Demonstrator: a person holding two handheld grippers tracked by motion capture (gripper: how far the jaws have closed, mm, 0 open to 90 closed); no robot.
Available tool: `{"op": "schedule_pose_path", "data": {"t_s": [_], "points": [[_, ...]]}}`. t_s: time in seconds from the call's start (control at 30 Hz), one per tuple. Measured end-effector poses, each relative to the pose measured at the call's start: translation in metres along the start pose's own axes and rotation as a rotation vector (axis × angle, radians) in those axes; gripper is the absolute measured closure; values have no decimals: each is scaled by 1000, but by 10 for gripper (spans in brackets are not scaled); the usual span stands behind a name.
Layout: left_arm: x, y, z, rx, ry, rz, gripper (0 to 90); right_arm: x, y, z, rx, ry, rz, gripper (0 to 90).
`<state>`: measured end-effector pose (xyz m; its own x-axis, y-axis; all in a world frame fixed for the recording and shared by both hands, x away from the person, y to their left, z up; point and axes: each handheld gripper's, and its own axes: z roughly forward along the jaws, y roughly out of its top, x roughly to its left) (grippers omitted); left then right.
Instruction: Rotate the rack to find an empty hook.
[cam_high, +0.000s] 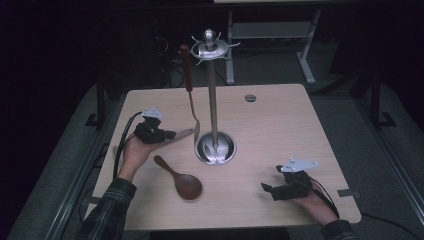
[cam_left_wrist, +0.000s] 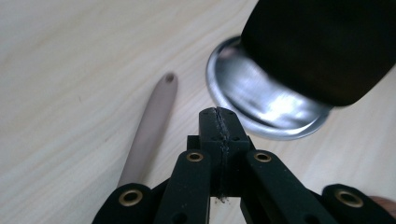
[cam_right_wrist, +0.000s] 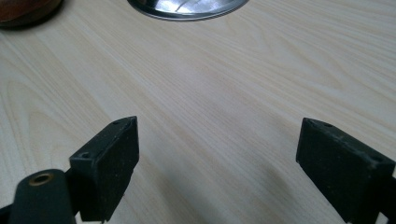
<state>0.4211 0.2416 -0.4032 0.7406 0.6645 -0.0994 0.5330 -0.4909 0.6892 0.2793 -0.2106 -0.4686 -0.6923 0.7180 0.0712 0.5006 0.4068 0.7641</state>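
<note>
Spatula (cam_high: 194, 102) hangs from the metal rack (cam_high: 214, 95), its handle (cam_left_wrist: 149, 126) just at 9 o'clock of the left tool (cam_left_wrist: 219, 122), whose jaws are pressed together empty. Right tool (cam_right_wrist: 219, 154) gapes wide, empty, over the tabletop (cam_high: 280, 125).

We wear plaid sleeves (cam_high: 107, 207); our black tongs (cam_high: 172, 134) carry brass-ringed screws, grey plates and black cables.

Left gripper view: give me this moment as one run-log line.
left gripper: jaws shut, empty, low over table | pale utensil handle: flat beside it | stand base: just ahead | right gripper: jaws open, empty
</note>
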Motion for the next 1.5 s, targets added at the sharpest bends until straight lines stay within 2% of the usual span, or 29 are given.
{"op": "schedule_pose_path", "data": {"t_s": [0.07, 0.1, 0.2, 0.3, 0.33, 0.43, 0.53, 0.73, 0.9, 1.0, 1.17, 1.23, 1.27, 1.4, 1.5], "points": [[3, -4, 9, 15, 5, -8, 899, 0, 0, 0, 2, 1, 4, 128], [6, -5, 12, 28, 11, 3, 898, 0, 0, 0, 3, 2, 4, 128], [10, -10, 23, 53, 16, -20, 899, 0, 0, 0, 2, 0, -1, 128], [15, -13, 29, 67, 27, -21, 899, 0, 0, 0, 2, 1, -1, 128], [19, -15, 33, 90, 26, -15, 898, 0, 0, 0, 0, 1, -3, 128], [22, -19, 40, 90, 39, -45, 898, -1, 0, 0, -4, 1, -4, 128], [26, -20, 45, 98, 65, -44, 898, -1, -1, 0, -1, 1, -3, 128], [31, -21, 47, 77, 82, -65, 899, -1, -1, 0, 1, 2, -2, 129], [37, -17, 47, 93, 125, -72, 899, -1, -1, 0, 1, 0, -6, 128], [44, -18, 46, 86, 142, -94, 899, -1, -1, 0, 2, 1, -4, 128], [58, -20, 43, 89, 201, -146, 899, -2, -2, 0, 2, 1, -1, 128], [60, -19, 42, 97, 215, -140, 899, -2, -2, 0, 2, 1, 0, 128], [64, -18, 41, 110, 248, -145, 899, -2, -2, 0, 2, 0, -4, 128], [73, -18, 38, 111, 301, -170, 899, -3, -2, 0, 3, -1, 1, 128], [80, -21, 35, 96, 321, -217, 899, -3, -2, 0, 2, -2, -3, 128]]}}
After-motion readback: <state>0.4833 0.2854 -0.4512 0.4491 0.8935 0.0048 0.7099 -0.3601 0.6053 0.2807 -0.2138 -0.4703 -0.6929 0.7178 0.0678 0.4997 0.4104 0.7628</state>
